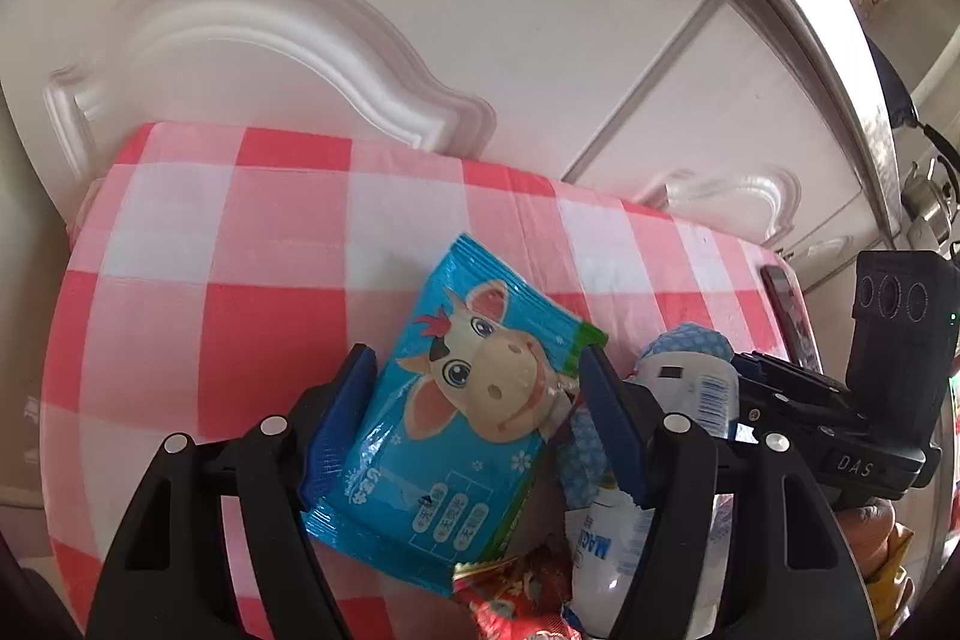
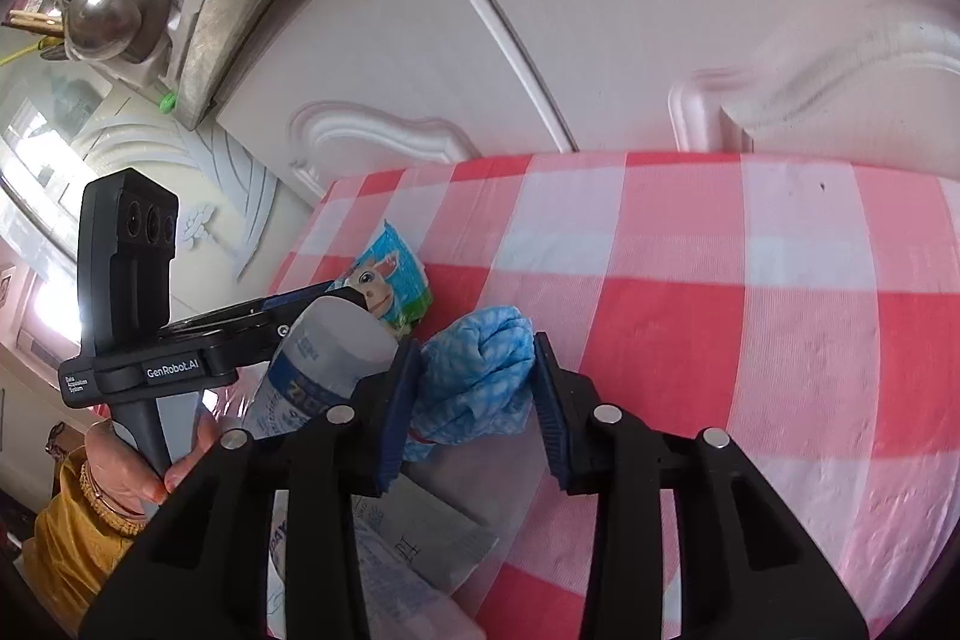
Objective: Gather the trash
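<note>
Closest to the left wrist camera, the left hand-held gripper (image 1: 474, 394) has its blue pads on either side of a blue snack wrapper (image 1: 462, 424) printed with a cartoon cow, apparently closed on it across the middle. Beside it, the right hand-held gripper (image 2: 474, 394) stands fairly wide around a crumpled blue cloth (image 2: 480, 376); whether the pads press on it cannot be told. A white plastic bottle (image 2: 330, 364) and a red wrapper (image 1: 516, 592) lie just beside these, all on the red-checked table (image 2: 750, 316). Beyond stands a white cabinet door (image 1: 480, 10). The wrapper looks light, thin and slippery, best pinched across its flat middle; the cloth is soft and should bunch easily.
</note>
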A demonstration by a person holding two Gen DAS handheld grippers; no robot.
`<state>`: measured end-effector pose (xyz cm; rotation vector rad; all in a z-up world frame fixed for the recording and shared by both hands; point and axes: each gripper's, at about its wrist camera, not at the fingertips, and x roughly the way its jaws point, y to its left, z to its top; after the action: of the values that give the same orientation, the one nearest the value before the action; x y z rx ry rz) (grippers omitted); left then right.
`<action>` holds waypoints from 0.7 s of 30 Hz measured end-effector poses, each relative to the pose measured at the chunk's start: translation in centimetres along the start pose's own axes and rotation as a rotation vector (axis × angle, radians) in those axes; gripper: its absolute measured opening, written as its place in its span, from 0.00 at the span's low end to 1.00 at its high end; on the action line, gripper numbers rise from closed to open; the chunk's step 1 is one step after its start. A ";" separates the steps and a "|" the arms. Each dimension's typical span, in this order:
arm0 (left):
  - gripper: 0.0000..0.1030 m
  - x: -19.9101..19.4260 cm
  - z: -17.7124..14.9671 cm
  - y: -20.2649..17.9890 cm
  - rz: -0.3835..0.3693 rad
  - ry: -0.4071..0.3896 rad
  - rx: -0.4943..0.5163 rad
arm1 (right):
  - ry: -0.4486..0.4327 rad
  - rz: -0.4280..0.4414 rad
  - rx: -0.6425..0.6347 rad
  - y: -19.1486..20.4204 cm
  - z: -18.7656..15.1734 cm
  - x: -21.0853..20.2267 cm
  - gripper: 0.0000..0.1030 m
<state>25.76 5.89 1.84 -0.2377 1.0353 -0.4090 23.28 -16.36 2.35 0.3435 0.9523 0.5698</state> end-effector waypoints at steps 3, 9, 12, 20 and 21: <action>0.67 -0.2 -1.0 -0.6 -0.007 0.000 0.000 | -0.001 0.010 0.008 0.2 -1.3 -0.9 0.37; 0.67 -0.9 -3.6 -2.5 -0.030 0.009 0.012 | -0.026 0.022 0.043 0.0 -4.0 -3.3 0.36; 0.67 -1.4 -5.3 -3.5 -0.035 0.014 0.018 | -0.036 0.020 0.055 0.0 -5.9 -4.5 0.36; 0.67 -3.2 -9.7 -5.9 -0.043 0.023 0.046 | -0.061 0.038 0.087 0.0 -10.0 -7.0 0.36; 0.67 -3.2 -10.1 -6.0 -0.041 0.020 0.048 | -0.066 0.039 0.086 0.1 -10.3 -7.1 0.37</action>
<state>14.25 1.86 1.69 -0.2122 1.0406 -0.4733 11.41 -20.24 1.53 0.4560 0.9103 0.5506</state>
